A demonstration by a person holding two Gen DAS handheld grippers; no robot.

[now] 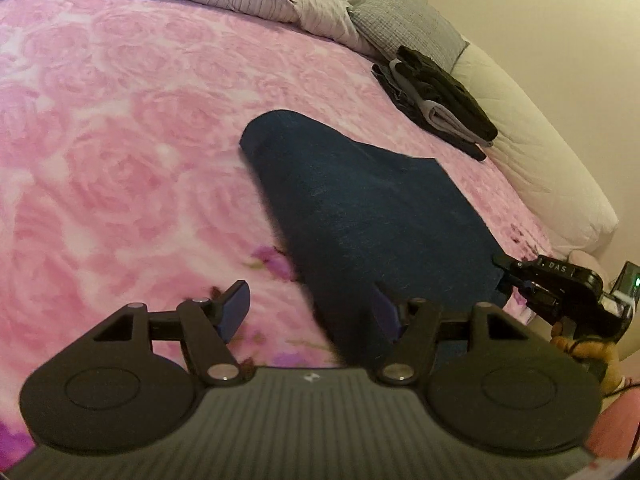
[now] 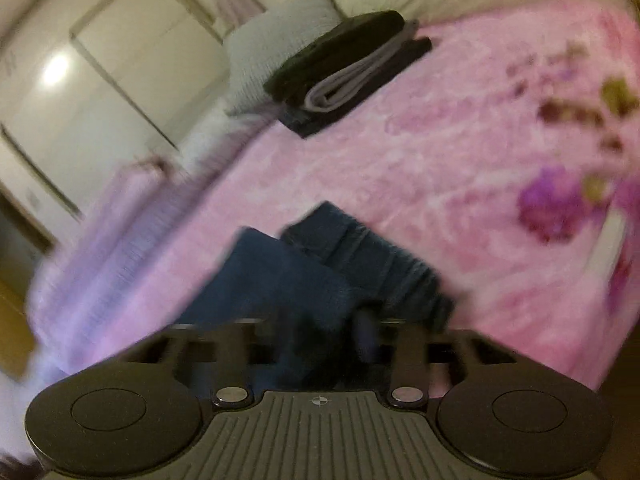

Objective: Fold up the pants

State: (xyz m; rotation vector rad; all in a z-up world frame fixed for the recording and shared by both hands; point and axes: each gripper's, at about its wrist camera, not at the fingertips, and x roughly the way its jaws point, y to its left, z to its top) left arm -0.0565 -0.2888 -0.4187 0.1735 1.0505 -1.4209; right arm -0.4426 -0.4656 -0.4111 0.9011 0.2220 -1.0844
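Dark blue pants (image 1: 360, 208) lie partly folded on a pink rose blanket (image 1: 120, 140). My left gripper (image 1: 312, 312) is open at their near end. Its right pad hangs over the cloth, its left pad over the blanket, and neither presses on the fabric. At the pants' right edge my right gripper (image 1: 505, 272) has its jaws close together on the cloth. The right wrist view is blurred: the right gripper (image 2: 332, 320) has narrow jaws with the blue pants (image 2: 320, 268) bunched at the tips.
A stack of folded dark and grey clothes (image 1: 440, 96) (image 2: 348, 68) sits at the far side of the bed beside a grey pillow (image 1: 404, 20). A white bolster (image 1: 540, 160) lines the wall. A hand (image 1: 580, 352) holds the right gripper. Wardrobe doors (image 2: 100, 80) stand beyond.
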